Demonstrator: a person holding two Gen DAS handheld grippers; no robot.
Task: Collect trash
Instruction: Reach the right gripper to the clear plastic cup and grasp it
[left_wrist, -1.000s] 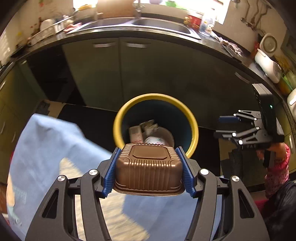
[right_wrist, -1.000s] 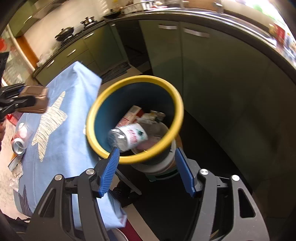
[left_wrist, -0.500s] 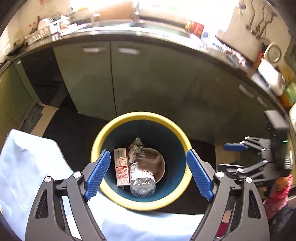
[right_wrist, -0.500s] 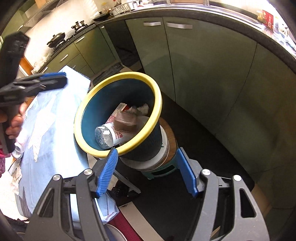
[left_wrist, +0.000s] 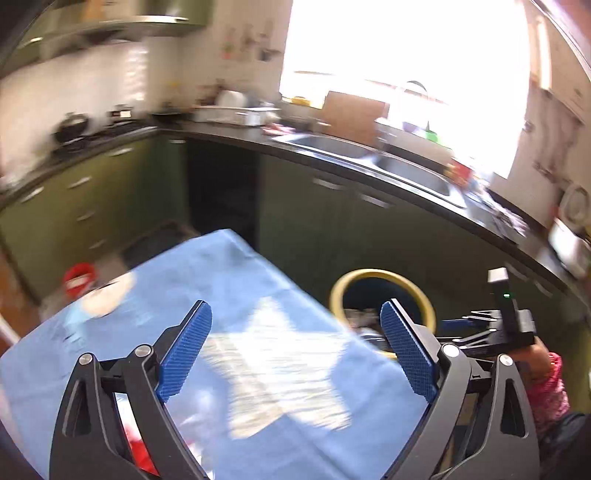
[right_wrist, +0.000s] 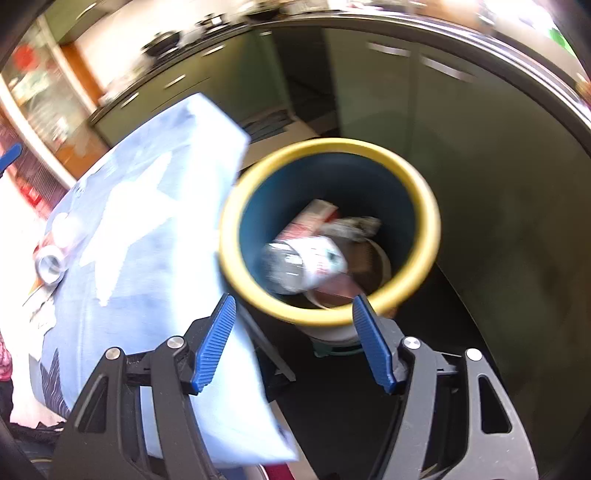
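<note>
Left gripper fingers opening, empty; right gripper fingers apart, empty; beyond them, only the right view shows the bottle lying base-first inside the bin.

Light: daylight floods in through the window — blown out to pure white.
Shade: green cabinets and the floor sit dim.
Blur: both views smear with motion — the bin's yellow rim doubles.
Edges: fisheye bends the countertop; corners go black.
</note>
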